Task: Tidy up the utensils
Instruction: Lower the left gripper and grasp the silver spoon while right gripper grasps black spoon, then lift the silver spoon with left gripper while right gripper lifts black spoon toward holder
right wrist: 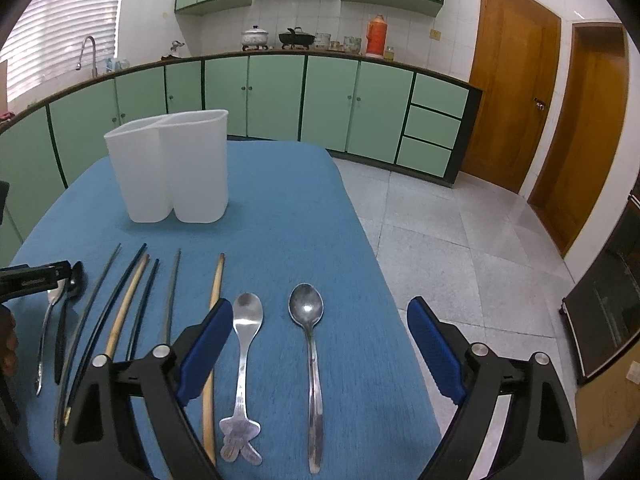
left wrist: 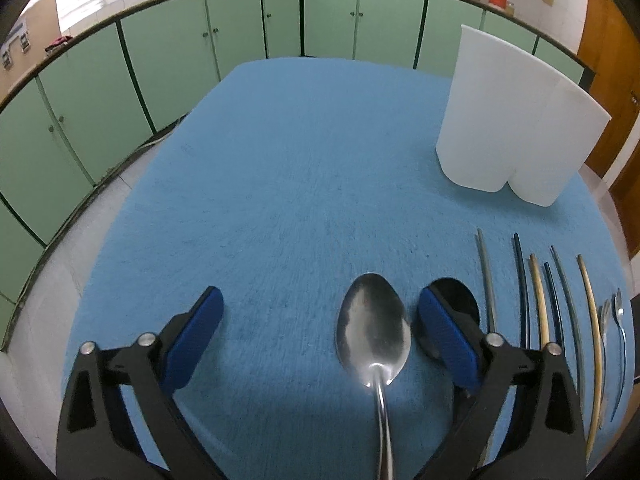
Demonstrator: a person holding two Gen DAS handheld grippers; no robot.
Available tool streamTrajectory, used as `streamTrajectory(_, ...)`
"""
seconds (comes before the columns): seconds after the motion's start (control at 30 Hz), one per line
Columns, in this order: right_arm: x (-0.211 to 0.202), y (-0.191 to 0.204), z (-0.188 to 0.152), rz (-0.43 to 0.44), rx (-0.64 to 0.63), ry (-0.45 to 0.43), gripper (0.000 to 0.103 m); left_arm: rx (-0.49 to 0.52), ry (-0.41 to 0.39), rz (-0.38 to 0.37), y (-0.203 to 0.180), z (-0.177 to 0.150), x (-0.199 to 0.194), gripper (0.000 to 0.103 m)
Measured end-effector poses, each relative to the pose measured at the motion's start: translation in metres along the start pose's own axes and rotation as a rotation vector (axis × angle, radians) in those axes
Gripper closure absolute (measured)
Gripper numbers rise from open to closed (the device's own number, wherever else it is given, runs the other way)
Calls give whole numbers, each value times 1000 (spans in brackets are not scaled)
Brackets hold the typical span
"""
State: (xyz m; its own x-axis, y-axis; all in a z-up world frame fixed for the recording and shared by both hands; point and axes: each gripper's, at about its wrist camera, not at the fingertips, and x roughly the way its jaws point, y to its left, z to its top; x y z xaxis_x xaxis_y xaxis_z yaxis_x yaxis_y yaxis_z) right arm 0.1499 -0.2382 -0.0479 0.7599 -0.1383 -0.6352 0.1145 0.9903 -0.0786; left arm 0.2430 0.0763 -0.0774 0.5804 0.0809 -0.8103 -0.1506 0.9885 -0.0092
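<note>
on the blue table the white two-compartment holder stands upright, interior unseen; spoons and chopsticks lie before it. left gripper and right gripper gape, grasping nothing.

Your left gripper and right gripper both tilt downward, jaws spread wide, with nothing pressed between their blue pads.
</note>
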Motion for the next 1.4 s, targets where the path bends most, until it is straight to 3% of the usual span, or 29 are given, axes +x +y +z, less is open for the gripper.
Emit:
streamTrajectory(0.07,4,1,1,0,0,5,16,-8,18,-19,1,-2,4,21)
streamTrajectory(0.27,11,3,2,3,-7,23,16,-13,-1,-45,6,2,9,28)
streamTrajectory(0.6,17,-5,2,-16,6,32,16,4,-19,-83,-2,-5,5,60)
streamTrajectory(0.67,19,-7,3,-20,8,33,21,13,-21,-91,-6,-12,-1,69)
streamTrajectory(0.97,42,-16,4,71,36,109,47,19,-38,-117,-12,-18,-6,69)
streamTrajectory(1.4,86,-1,14,94,-7,206,64,44,-64,-101,-10,-16,-10,69)
